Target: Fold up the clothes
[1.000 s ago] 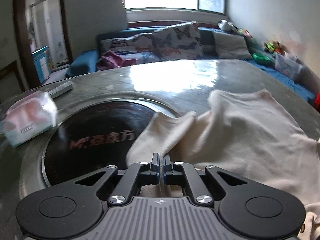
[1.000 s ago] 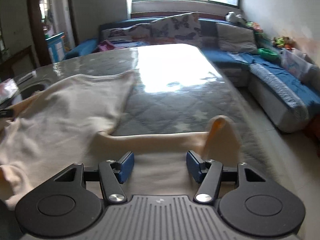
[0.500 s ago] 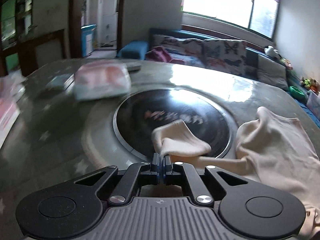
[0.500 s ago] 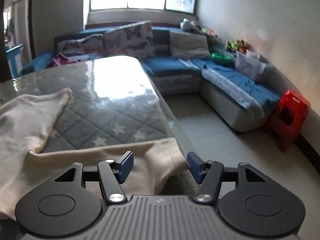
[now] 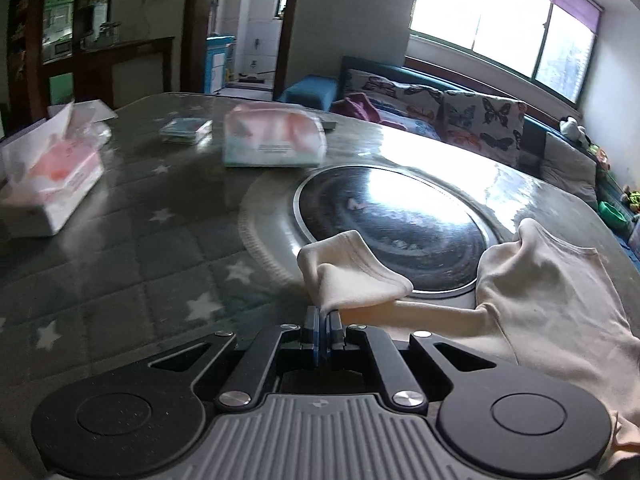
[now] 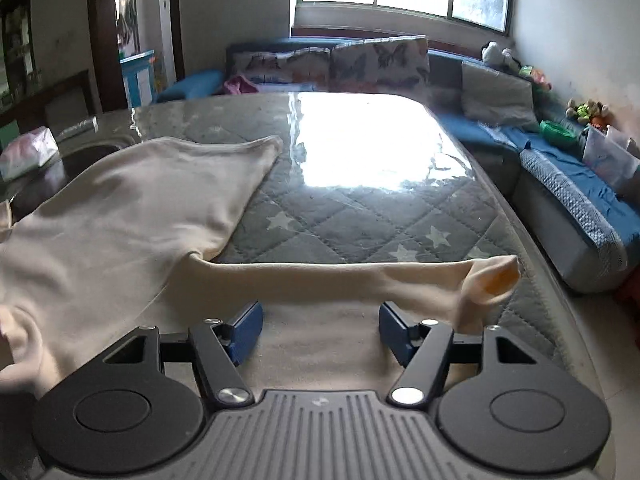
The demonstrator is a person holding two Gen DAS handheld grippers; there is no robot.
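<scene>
Left gripper clamped the cream garment's sleeve cuff; right gripper gaped over the other sleeve. Best kept taut, laid flat.

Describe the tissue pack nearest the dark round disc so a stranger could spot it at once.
Start at the dark round disc set in the grey star-quilted table. Just beyond its far left rim lies the tissue pack, soft, pinkish white with a pale green base. Unlike the open tissue box at the left edge, it is sealed, with no sheet sticking up.
</scene>
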